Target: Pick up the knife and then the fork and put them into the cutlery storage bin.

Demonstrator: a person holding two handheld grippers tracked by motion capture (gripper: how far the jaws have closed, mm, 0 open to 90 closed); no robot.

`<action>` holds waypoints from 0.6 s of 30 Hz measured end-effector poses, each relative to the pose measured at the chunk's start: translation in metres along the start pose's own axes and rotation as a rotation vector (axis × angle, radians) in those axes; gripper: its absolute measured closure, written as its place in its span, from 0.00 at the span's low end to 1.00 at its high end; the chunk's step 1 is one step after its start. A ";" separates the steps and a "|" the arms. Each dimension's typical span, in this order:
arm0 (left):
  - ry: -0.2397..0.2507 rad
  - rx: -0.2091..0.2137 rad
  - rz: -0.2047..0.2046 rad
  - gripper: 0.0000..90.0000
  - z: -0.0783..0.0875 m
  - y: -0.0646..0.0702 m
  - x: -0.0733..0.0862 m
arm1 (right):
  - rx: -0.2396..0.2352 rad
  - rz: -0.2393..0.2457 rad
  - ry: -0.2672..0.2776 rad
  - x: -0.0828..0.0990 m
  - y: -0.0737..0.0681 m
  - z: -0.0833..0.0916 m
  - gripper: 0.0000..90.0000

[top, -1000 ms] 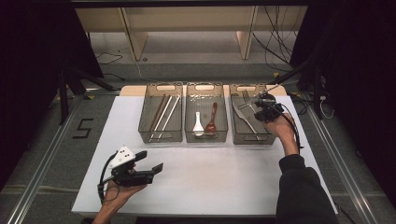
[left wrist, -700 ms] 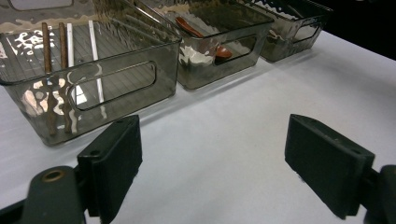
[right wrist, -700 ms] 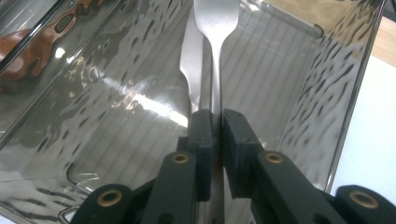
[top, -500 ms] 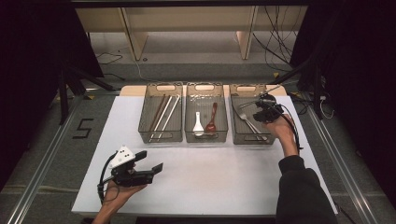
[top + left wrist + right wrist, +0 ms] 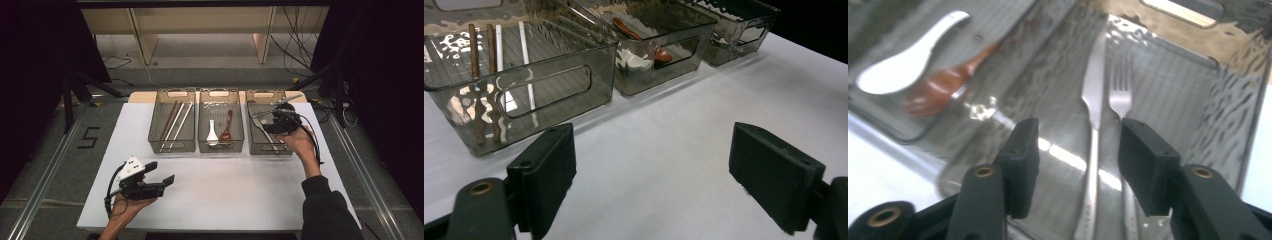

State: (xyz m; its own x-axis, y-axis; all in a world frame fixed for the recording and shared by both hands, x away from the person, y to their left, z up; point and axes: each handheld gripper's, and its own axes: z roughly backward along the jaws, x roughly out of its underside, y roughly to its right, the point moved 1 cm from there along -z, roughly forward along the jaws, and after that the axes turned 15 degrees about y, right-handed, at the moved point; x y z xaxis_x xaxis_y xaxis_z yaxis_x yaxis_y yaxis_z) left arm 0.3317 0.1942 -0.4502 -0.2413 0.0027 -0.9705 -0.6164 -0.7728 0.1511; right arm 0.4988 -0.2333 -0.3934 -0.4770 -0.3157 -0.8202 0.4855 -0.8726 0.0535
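Between right gripper [image 5: 1075, 150] jaws: blurred knife [image 5: 1091, 145]

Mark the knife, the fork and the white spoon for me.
knife [image 5: 1094, 90], right gripper view, on the blade.
fork [image 5: 1120, 102], right gripper view, just below the prongs.
white spoon [image 5: 890, 70], right gripper view, on the bowl.

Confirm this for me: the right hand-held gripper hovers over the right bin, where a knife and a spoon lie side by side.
Not quite. The right hand-held gripper does hover over the right bin, jaws just opened with nothing between them, but beside the knife lies a fork, not a spoon. The right gripper view shows its tines plainly.
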 end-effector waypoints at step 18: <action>0.000 0.000 0.001 0.21 -0.001 0.001 0.000 | -0.158 -0.119 0.203 0.015 -0.036 0.037 0.39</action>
State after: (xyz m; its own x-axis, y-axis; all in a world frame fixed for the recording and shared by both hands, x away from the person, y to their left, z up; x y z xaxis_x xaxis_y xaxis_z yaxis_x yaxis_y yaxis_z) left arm 0.3317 0.1932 -0.4506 -0.2416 0.0020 -0.9704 -0.6163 -0.7728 0.1518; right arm 0.4469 -0.2205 -0.3864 -0.3886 -0.1195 -0.9136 0.5510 -0.8249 -0.1264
